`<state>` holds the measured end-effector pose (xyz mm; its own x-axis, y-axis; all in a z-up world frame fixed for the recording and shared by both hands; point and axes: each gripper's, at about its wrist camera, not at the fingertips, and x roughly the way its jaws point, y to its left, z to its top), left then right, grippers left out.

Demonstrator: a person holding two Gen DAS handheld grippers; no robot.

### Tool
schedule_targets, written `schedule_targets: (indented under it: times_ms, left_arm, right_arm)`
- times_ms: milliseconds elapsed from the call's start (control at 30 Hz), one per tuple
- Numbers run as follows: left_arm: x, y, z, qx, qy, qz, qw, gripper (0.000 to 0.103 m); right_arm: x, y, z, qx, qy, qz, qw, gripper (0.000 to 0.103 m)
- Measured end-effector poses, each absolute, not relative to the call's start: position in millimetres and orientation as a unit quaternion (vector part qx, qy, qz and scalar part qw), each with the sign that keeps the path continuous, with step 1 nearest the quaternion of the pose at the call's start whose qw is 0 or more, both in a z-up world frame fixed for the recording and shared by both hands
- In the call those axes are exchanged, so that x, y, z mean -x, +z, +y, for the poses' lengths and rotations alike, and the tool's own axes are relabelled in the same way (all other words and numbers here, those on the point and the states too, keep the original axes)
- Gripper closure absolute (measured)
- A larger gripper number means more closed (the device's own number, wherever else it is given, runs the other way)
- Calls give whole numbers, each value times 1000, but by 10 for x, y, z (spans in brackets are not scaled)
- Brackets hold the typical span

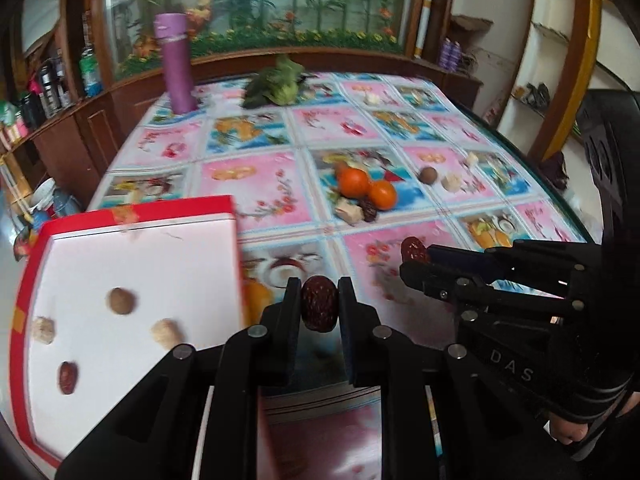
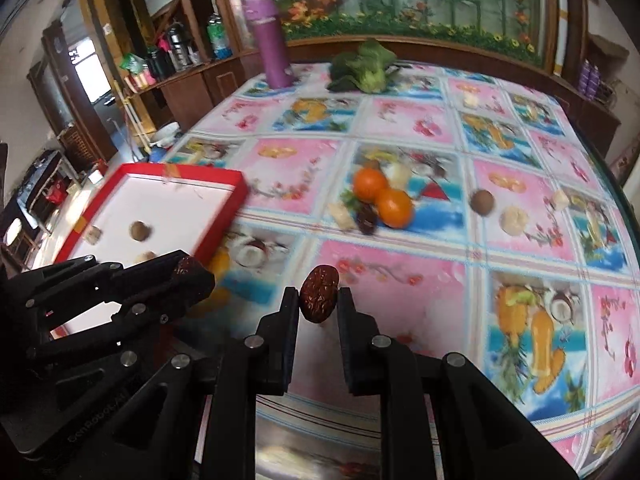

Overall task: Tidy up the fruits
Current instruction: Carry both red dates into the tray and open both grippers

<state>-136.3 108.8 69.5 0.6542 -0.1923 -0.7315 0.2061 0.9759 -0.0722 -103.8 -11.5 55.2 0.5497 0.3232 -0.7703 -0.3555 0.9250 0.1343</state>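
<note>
Floral oilcloth covers the table (image 1: 256, 184). From my left gripper (image 1: 319, 306), clamping one red date (image 1: 319, 309): two oranges (image 1: 366, 188) at 12 o'clock; red box (image 1: 132, 216) at 9 holds four pieces, one a date.

From my right gripper (image 2: 318, 300), pinching another date (image 2: 319, 294): same two oranges (image 2: 384, 196) at 12, left gripper (image 2: 188, 276) at 9.

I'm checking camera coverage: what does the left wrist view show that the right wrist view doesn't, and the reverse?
Only the left wrist view shows a red date lying in the red tray, near its front, and a bare hand behind the right hand-held gripper.

Only the right wrist view shows the window and cluttered room at far left.

Both show the red tray, two oranges, the purple bottle, greens, and each hand-held gripper shut on a red date: left hand-held gripper, right.
</note>
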Motion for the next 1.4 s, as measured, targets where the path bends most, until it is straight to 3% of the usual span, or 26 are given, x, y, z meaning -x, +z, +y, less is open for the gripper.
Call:
schedule_targets:
  times_ms: [533,1067,1400]
  left_arm:
    - [1488,474,2345,33,89,412,906,83]
    - [1509,316,2462,5,141,434,890,83]
    - [1493,287,2392,-27,165,434,885,83]
  right_arm:
    - [912,349,1243,31,305,465,831,86]
    - [967,393,1577,62,337,432,834,86]
    - [886,294,1693,52,353,453,817,85]
